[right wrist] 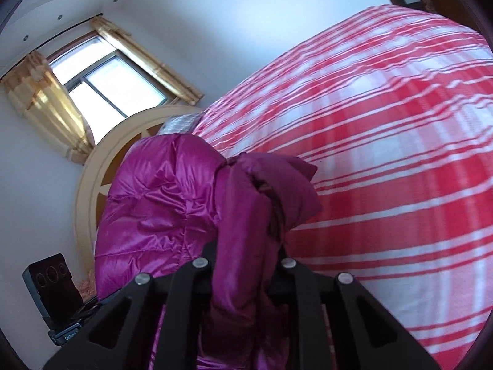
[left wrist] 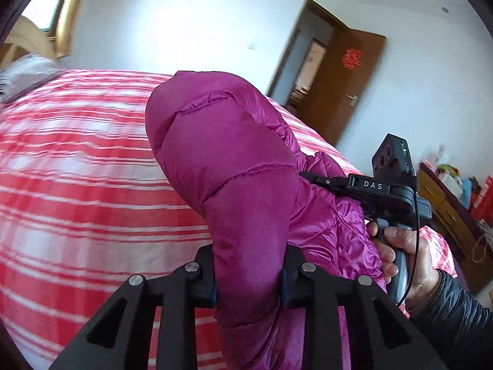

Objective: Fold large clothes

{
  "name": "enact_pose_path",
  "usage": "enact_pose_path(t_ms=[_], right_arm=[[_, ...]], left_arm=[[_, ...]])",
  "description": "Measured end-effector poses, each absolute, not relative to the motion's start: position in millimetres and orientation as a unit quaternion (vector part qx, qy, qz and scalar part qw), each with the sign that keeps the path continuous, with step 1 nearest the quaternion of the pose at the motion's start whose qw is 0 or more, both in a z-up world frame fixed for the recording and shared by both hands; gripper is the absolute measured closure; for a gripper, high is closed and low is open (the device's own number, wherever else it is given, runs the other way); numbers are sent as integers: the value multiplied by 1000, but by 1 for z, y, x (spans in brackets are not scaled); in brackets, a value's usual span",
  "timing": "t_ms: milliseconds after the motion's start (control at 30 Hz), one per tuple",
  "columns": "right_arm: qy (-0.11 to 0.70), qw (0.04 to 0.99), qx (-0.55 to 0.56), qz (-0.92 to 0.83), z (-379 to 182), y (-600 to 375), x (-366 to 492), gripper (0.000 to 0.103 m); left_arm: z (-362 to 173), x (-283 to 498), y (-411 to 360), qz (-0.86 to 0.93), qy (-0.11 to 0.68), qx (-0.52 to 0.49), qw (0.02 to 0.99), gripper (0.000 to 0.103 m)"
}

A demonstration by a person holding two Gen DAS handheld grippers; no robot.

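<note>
Now my left tongs (left wrist: 248, 273) and my right tongs (right wrist: 245, 266) are each clamped on a thick fold of the jacket (left wrist: 234, 160), lifted above the bed (left wrist: 77, 160). It looks light, puffy and slippery, so I judge seams give safer hold.

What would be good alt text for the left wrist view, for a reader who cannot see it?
The left hand-held gripper is shut on a puffy magenta down jacket, lifted above a bed with a red and white striped cover. To the right, the right hand-held gripper also touches the jacket; behind it, a brown door stands open.
</note>
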State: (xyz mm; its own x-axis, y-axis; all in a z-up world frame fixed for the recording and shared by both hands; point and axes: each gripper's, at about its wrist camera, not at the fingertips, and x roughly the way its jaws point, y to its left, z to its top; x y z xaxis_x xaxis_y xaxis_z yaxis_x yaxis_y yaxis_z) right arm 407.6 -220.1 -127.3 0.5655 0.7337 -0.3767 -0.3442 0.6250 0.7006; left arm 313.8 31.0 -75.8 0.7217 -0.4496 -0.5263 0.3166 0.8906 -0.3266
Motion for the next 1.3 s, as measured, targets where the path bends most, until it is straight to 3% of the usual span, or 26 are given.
enact_pose_path(t_ms=[300,800,967,1300], right_arm=[[350,811,261,389,-118,-104,433,86],[400,785,206,426,-132,14,443,86],[422,780,191,420,-145,29,447,85],[441,783,158,409,-154,37,448,80]], left_arm=[[-86,293,116,-131,308,-126,934,74],[-128,282,194,-64,329,-164,928,73],[-148,283,206,-50,339,-180,922,53],[-151,275,204,-26,343,-185,920,40]])
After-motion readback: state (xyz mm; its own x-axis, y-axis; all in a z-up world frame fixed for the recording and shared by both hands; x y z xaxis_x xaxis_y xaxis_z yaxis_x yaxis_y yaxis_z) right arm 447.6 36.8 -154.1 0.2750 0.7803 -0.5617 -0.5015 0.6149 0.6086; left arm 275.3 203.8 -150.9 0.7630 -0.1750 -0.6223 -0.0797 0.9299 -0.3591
